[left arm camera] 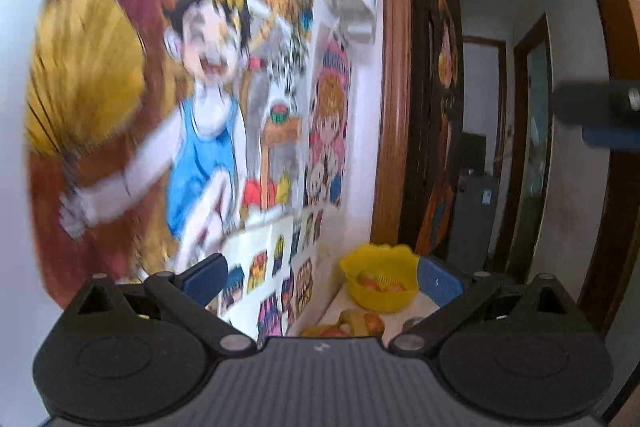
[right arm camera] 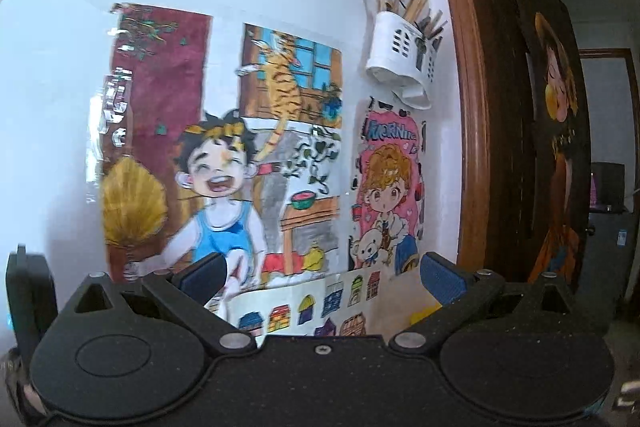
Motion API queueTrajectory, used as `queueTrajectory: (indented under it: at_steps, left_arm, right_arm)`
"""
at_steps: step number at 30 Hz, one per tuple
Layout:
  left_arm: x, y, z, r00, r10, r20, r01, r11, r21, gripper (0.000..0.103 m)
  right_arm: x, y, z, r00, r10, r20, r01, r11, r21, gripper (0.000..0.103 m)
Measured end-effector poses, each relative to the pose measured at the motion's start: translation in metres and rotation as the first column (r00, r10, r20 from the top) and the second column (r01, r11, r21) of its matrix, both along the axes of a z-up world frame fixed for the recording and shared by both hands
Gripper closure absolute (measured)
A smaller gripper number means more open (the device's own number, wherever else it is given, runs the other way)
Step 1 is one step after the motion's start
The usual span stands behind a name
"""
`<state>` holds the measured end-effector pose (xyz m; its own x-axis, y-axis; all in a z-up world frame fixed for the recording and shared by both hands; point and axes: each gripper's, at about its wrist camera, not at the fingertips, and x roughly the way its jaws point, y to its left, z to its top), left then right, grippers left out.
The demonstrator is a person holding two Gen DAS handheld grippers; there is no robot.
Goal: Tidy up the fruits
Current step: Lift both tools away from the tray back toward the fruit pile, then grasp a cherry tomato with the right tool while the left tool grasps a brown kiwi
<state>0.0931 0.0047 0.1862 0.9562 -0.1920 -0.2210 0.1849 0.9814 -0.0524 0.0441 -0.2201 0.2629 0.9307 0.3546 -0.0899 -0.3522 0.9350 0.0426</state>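
Clearly both cameras are tilted up at the wall, so the fruit sits low and mostly out of view. From the left wrist view, a yellow basket stands on the pale tabletop at the far end by the door frame, with a few orange-red fruits inside it. Nearer, loose fruits lie on the tabletop just in front of the basket, partly hidden by the gripper body.

The step in hand looks like the approach to a loose fruit. To do it well, the wrist should pitch down until the fruit sits between the blue pads, then come in from above with the jaws spread wider than the fruit, so nothing rolls toward the basket or the edge.

The left gripper is released, jaws spread wide, holding and touching nothing. The right gripper is likewise spread wide and empty; it faces the cartoon posters and a white holder on the wall, with only a sliver of yellow low at the right.
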Motion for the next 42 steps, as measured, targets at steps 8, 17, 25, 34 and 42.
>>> queueTrajectory:
  at_steps: [8,17,25,34,42]
  left_arm:
    - [0.060,-0.012,-0.087,0.988,0.009,-0.155,-0.013,1.000,-0.023,0.001]
    - [0.107,-0.025,-0.173,0.970,0.036,-0.241,-0.009,0.993,0.116,0.000]
    - [0.141,-0.023,-0.214,0.947,0.063,-0.314,-0.032,0.994,0.102,0.001]
    - [0.165,-0.030,-0.229,0.939,0.085,-0.334,-0.056,0.994,0.098,0.001]
    - [0.169,-0.032,-0.238,0.945,0.098,-0.312,-0.080,0.994,0.069,0.012]
  right_arm:
    - [0.088,-0.032,-0.087,0.994,-0.031,-0.104,0.029,0.999,-0.021,0.001]
    - [0.161,-0.038,-0.194,0.976,-0.049,-0.211,0.013,0.985,-0.172,0.001]
    - [0.195,-0.026,-0.269,0.954,0.025,-0.298,-0.130,0.933,-0.337,0.001]
    - [0.225,0.009,-0.313,0.909,0.123,-0.397,-0.269,0.903,-0.335,0.013]
    - [0.244,0.030,-0.327,0.880,0.131,-0.457,-0.313,0.884,-0.348,0.030]
